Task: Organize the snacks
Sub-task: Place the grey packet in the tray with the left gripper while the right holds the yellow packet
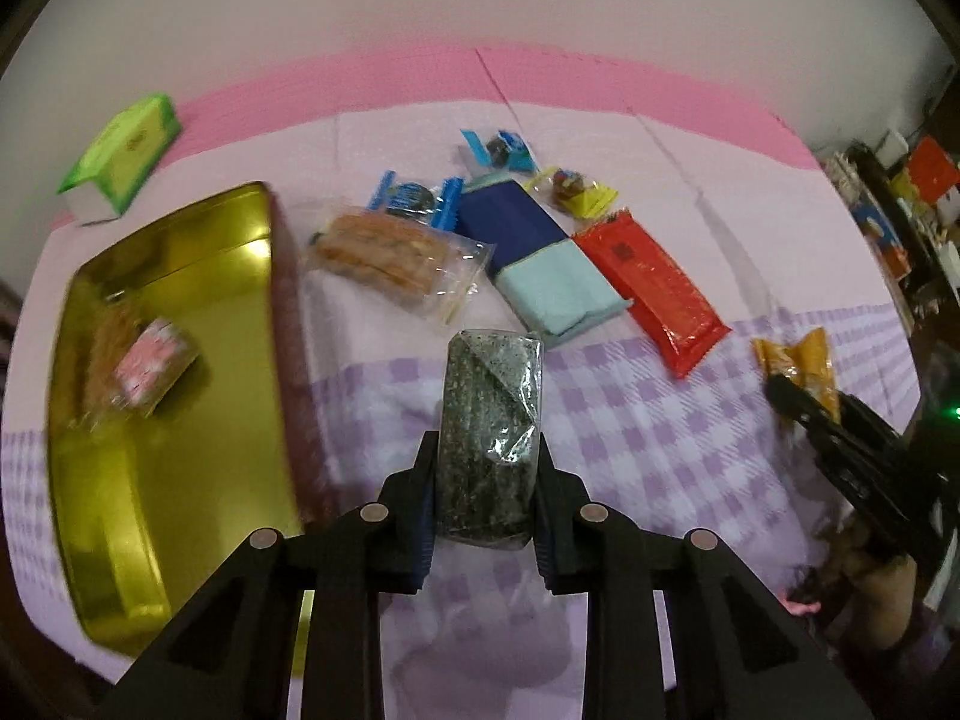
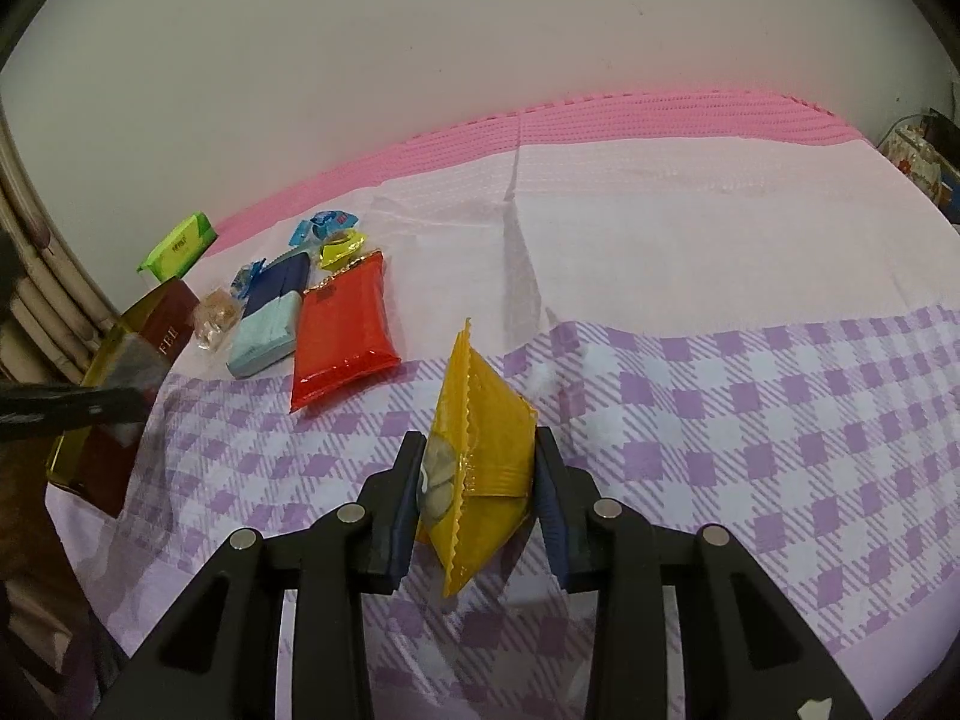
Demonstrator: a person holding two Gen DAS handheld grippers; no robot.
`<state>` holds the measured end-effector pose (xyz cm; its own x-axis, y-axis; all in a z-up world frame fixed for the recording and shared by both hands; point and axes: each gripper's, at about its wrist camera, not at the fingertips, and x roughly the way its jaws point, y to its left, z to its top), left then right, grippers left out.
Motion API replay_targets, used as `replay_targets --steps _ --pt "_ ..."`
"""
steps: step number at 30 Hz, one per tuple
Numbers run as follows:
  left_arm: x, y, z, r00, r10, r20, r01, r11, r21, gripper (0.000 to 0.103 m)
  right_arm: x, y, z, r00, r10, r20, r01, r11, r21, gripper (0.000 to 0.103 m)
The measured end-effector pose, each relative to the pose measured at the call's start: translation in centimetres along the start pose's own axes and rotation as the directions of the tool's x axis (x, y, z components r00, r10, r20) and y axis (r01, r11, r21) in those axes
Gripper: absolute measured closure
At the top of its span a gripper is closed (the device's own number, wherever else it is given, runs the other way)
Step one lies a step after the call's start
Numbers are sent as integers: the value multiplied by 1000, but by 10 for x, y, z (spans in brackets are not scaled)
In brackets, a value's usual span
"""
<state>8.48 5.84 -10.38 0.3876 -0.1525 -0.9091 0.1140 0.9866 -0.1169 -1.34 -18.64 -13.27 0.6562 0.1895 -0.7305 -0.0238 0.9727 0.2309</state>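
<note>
My left gripper (image 1: 486, 444) is shut on a dark speckled snack bar (image 1: 489, 396) in clear wrap, held above the purple checked cloth just right of the gold tin (image 1: 198, 276). In the tin lie a pink wrapped snack (image 1: 157, 369) and a brown one. My right gripper (image 2: 479, 438) is shut on a yellow packet (image 2: 480, 408), which is lifted off the cloth. In the left wrist view the right gripper (image 1: 780, 387) appears at the right edge with the yellow packet (image 1: 801, 360).
Loose snacks lie past the grippers: a red packet (image 1: 651, 291), a navy and pale blue pack (image 1: 528, 252), a clear pack of brown biscuits (image 1: 390, 255), blue-wrapped cookies (image 1: 411, 198) and a small yellow sweet (image 1: 573, 189). A green box (image 1: 123, 147) sits behind the tin. Clutter stands at far right.
</note>
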Motion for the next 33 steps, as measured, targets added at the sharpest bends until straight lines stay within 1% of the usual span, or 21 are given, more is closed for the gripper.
replay_targets --steps 4,7,11,20,26,30,33 --pt "-30 9 -11 996 57 70 -55 998 -28 76 2 2 1 1000 -15 -2 15 1000 -8 70" --pt "-41 19 -16 990 94 102 -90 995 -45 76 3 4 1 1000 -28 -6 28 999 -16 70" --pt "-53 37 -23 985 119 123 -111 991 -75 76 5 7 2 998 -55 -12 54 998 -31 70" --pt "-67 75 -32 973 187 137 -171 978 -123 76 9 16 4 993 -114 -19 113 991 -71 68" --pt "-64 92 -36 959 250 133 -237 965 -110 76 8 14 3 994 -108 -17 107 992 -62 68" --pt "-58 105 -38 955 272 121 -257 958 -127 76 7 14 3 995 -102 -15 101 993 -58 68" --pt "-50 111 -38 948 299 112 -284 950 -126 76 7 12 3 995 -100 -13 99 993 -57 68"
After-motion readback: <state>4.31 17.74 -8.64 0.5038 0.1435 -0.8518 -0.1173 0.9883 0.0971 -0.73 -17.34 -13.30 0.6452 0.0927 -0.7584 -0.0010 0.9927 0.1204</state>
